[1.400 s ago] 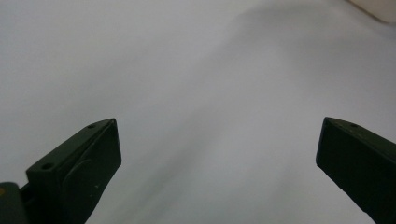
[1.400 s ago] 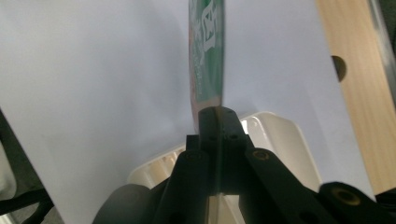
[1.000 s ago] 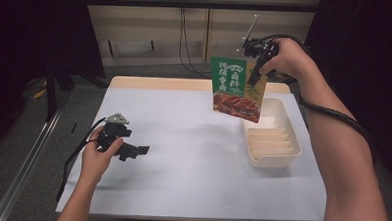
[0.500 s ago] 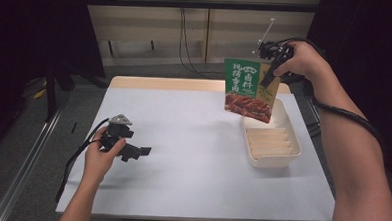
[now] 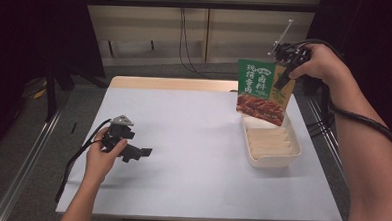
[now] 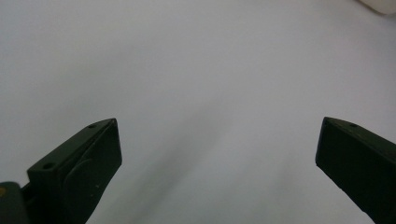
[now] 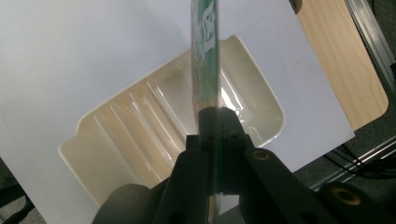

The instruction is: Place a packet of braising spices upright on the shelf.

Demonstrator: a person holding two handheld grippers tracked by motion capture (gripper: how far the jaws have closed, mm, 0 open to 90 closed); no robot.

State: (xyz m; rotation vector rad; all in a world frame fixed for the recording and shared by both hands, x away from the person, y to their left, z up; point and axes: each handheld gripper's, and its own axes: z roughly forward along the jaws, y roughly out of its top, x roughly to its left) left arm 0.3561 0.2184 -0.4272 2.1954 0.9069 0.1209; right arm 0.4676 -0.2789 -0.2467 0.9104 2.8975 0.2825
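A flat green snack packet [image 5: 261, 91] with a red food picture hangs in the air over the far end of a cream ridged tray [image 5: 271, 143]. My right gripper [image 5: 284, 78] is shut on the packet's upper right edge. In the right gripper view the packet [image 7: 205, 60] runs edge-on between the pressed jaws, with the tray [image 7: 116, 135] below it. My left gripper [image 5: 134, 153] rests low on the white table [image 5: 192, 140] at the left, held in a hand. Its jaws stand wide apart over bare white surface [image 6: 210, 93], with nothing between them.
The tray sits near the table's right edge. A wooden strip [image 5: 175, 83] runs along the far edge of the table. Black cables trail from both grippers. Dark floor and a metal rail [image 5: 26, 168] lie to the left.
The right gripper has carried the packet rightward, from left of the tray to over its far end. The left gripper has stayed put.
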